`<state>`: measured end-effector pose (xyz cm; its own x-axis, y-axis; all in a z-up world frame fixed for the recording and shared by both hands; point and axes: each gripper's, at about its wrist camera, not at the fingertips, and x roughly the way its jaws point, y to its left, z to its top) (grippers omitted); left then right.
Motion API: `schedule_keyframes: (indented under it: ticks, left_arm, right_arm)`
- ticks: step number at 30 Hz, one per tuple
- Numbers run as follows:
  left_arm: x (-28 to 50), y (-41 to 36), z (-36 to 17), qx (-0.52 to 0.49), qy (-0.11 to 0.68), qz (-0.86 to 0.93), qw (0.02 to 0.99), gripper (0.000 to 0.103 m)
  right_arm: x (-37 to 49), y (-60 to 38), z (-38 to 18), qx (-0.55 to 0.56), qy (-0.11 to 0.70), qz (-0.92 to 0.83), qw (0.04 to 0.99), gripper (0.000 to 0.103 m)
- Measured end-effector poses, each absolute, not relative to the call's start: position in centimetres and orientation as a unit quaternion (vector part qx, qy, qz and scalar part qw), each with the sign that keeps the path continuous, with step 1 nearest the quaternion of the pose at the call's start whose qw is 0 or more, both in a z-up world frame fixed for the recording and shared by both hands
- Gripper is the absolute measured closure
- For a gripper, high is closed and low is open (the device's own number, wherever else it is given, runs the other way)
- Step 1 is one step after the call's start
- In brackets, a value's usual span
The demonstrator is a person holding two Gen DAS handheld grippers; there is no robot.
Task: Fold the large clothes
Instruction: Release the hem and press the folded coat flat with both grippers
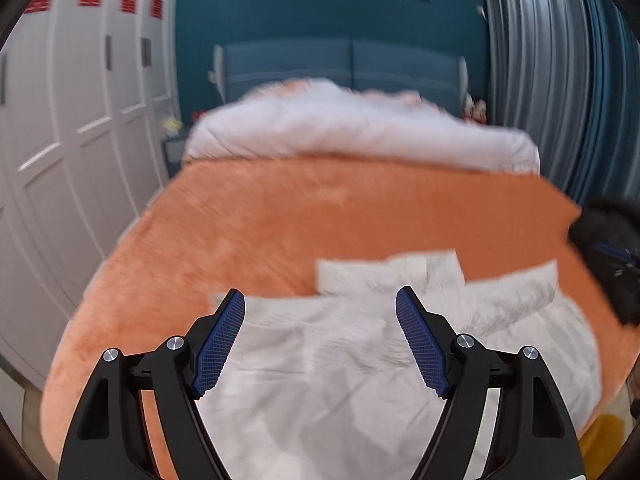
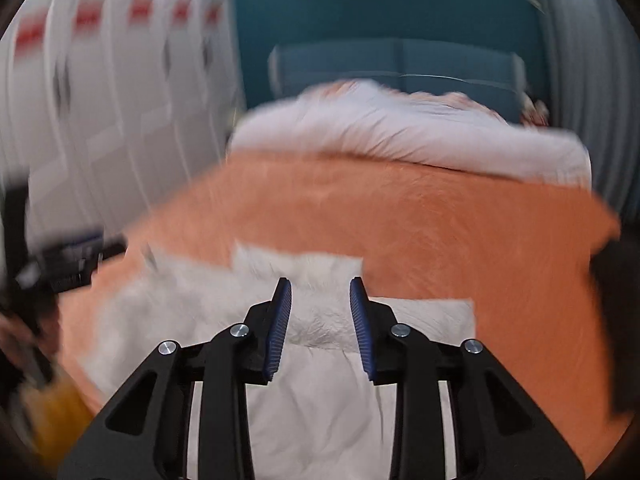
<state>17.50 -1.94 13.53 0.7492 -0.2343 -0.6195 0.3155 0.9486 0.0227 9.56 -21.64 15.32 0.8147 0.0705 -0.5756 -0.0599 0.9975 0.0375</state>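
Left wrist: left gripper [image 1: 320, 300] spread, empty, tilted over white garment [image 1: 320, 360]; right gripper [image 2: 320, 292] part-spread, empty

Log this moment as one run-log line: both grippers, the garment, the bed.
left gripper: open, empty | right gripper: open, empty | garment: white, partly folded, lying on bed | bed: orange cover
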Motion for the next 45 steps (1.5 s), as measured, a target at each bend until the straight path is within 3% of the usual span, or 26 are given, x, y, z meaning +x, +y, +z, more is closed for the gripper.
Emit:
schedule_keyframes:
  ticks: [8,9,14,20,26,33,36,39,41,45]
  left_arm:
    - [23.7,-2.9,4.3,0.048,0.419,-0.084,0.903,0.027]
    - [23.8,-2.2,3.4,0.046,0.426,-0.080,0.900,0.023]
    - [23.6,-0.6,0.0,0.028,0.415,-0.097,0.904,0.021]
    - [24.2,-0.9,-1.8,0.019,0.408,-0.087,0.909,0.019]
    - [24.5,-0.5,-2.1,0.007,0.407,-0.097,0.908,0.019]
    - [24.4,-0.6,-2.1,0.007,0.405,-0.096,0.909,0.019]
    - [24.4,-0.5,-2.1,0.007,0.404,-0.097,0.909,0.019]
    - [24.3,-0.6,-2.2,0.004,0.403,-0.097,0.910,0.019]
    - [24.3,-0.6,-2.2,0.004,0.403,-0.097,0.910,0.019]
    - [24.3,-0.6,-2.2,0.004,0.401,-0.096,0.911,0.019]
  right_arm:
    - [18.1,-22.1,4.6,0.007,0.436,0.013,0.900,0.073]
    - [18.1,-22.4,3.0,0.016,0.446,0.015,0.895,0.074]
    - [18.5,-22.7,-0.1,0.052,0.450,0.030,0.891,0.074]
    - [19.4,-23.8,-0.7,0.092,0.451,0.049,0.886,0.074]
    - [21.0,-23.2,5.2,0.147,0.404,0.091,0.898,0.072]
    - [28.5,-23.7,2.1,0.271,0.477,0.101,0.830,0.074]
    - [28.5,-21.6,2.0,0.311,0.475,0.196,0.799,0.075]
    - [27.1,-18.3,2.8,0.282,0.488,0.294,0.772,0.075]
    - [26.0,-18.1,3.6,0.240,0.476,0.268,0.803,0.075]
    - [26.7,-24.5,3.5,0.280,0.435,0.095,0.850,0.075]
